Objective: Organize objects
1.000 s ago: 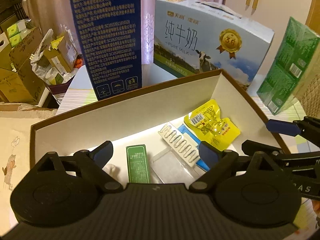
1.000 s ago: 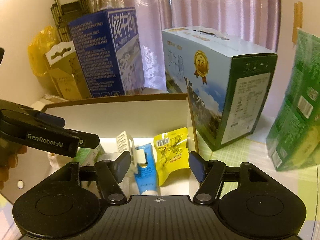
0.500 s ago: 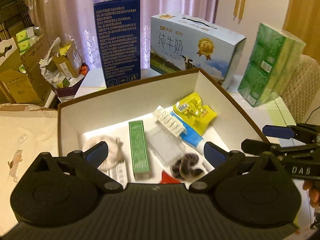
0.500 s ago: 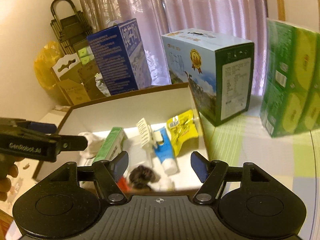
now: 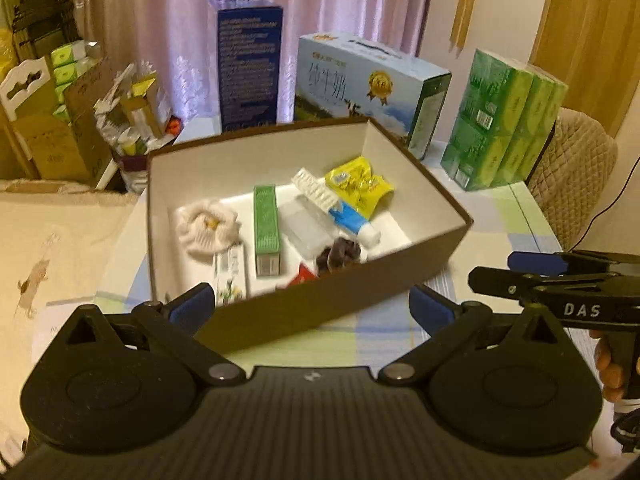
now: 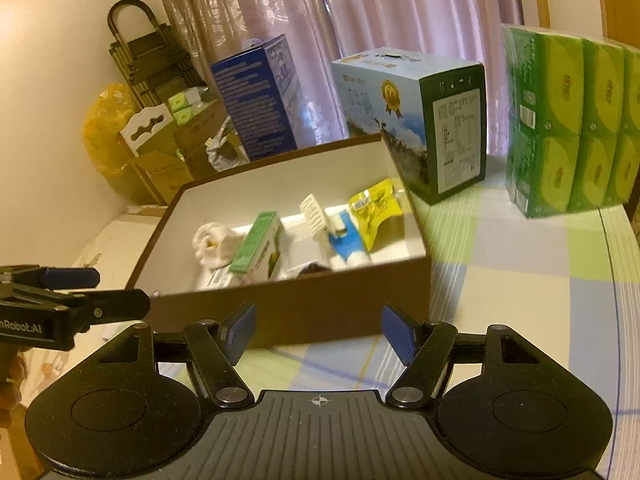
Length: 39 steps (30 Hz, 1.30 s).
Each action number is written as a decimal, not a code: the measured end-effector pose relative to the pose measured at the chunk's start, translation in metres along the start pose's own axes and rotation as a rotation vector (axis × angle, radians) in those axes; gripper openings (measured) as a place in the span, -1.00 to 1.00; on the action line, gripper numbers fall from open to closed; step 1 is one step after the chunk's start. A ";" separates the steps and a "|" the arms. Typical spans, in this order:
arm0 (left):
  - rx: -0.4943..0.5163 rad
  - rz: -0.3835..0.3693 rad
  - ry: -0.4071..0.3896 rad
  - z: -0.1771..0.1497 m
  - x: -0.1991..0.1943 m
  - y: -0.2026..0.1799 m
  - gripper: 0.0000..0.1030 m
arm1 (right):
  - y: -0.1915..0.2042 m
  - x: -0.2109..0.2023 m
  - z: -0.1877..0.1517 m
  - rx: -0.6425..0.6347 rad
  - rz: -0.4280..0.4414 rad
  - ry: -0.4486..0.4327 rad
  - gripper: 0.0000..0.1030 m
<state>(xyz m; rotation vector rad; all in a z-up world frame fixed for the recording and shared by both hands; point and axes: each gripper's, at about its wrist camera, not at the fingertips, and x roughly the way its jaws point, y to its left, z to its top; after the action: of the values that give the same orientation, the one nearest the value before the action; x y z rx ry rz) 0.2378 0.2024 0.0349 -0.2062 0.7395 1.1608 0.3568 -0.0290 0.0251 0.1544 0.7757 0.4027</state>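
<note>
The box [image 5: 320, 304] sits ahead of both grippers on the checked surface [image 6: 520, 280], its near wall facing the fingers and its long axis running across both views. The left gripper [image 5: 312, 306] and right gripper [image 6: 316, 332] both hold their fingers wide and empty, apart from the box's near wall; the right one looks slightly nearer the box's right corner, though that is a judgement.

Inside lie the sorted items: a green carton [image 5: 266, 228], stiff and long, lying front to back; a soft white cloth [image 5: 208, 228]; a glossy yellow pouch [image 5: 360, 188]; a blue tube [image 5: 348, 220]; a white ribbed strip [image 5: 314, 190]; and a dark wrapped lump [image 5: 338, 254], blurred.

Nothing loose shows on the surface, so the sorting looks near done.
</note>
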 end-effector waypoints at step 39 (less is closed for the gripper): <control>-0.071 0.038 0.201 -0.123 -0.062 -0.051 0.98 | 0.014 -0.094 -0.110 -0.015 0.029 0.153 0.29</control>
<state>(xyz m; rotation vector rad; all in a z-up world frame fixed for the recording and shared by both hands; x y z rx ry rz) 0.2191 0.0712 -0.0298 -0.3736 0.8818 1.2153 0.2146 -0.0560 0.0128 0.1216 0.9220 0.4515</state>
